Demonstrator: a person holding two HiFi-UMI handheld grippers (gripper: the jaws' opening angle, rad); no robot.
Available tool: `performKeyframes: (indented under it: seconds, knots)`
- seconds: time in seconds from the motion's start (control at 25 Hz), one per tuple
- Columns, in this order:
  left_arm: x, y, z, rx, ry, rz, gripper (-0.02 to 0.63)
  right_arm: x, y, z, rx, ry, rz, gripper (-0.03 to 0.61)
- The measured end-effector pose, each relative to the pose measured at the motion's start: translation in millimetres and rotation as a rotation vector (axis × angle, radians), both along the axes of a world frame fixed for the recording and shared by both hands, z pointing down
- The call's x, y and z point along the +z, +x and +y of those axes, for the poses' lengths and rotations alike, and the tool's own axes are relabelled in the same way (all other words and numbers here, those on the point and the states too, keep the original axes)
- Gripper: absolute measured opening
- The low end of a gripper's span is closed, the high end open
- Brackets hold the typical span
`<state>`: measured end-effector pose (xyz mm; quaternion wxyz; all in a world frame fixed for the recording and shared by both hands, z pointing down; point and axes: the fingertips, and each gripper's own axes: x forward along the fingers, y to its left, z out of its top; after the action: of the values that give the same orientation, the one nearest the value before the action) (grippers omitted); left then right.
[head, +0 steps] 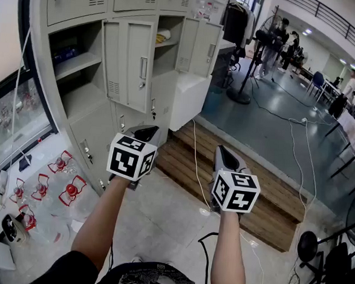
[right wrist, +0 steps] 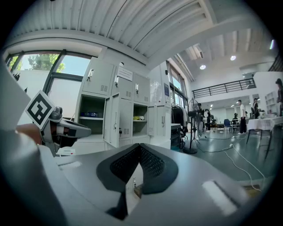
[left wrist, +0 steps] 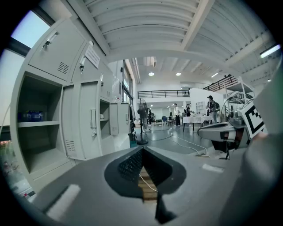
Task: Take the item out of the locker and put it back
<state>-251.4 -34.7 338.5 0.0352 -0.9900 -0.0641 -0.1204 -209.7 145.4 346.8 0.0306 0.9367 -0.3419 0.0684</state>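
A grey locker bank [head: 84,4] stands ahead to my left, with two compartments open. The left one holds a blue item [head: 65,54] on its shelf, also visible as the blue item [left wrist: 31,116]. The right one holds a yellow and white item [head: 163,36], seen too as the yellow item [right wrist: 139,118]. My left gripper [head: 147,130] is shut and empty, well short of the lockers. Beside it, my right gripper [head: 220,148] is also shut and holds nothing. In each gripper view the jaws meet at the tip.
Two locker doors [head: 134,62] hang open between the compartments. A wooden step [head: 270,199] with cables across it lies ahead. Several wrapped bottles [head: 41,189] sit on the floor at the left. A fan stand [head: 245,82] and people are further back.
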Motion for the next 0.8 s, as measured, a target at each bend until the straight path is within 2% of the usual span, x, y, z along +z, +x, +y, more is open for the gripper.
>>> performKeyframes:
  seconds: [0.2, 0.8]
  knots:
    - [1, -4, 2, 0.0, 0.001, -0.001, 0.0, -1, -6, 0, 0.001, -0.033, 0.022, 0.035]
    - [14, 6, 28, 0.04, -0.015, -0.028, 0.001, 13, -3, 16, -0.003, -0.052, 0.004, 0.163]
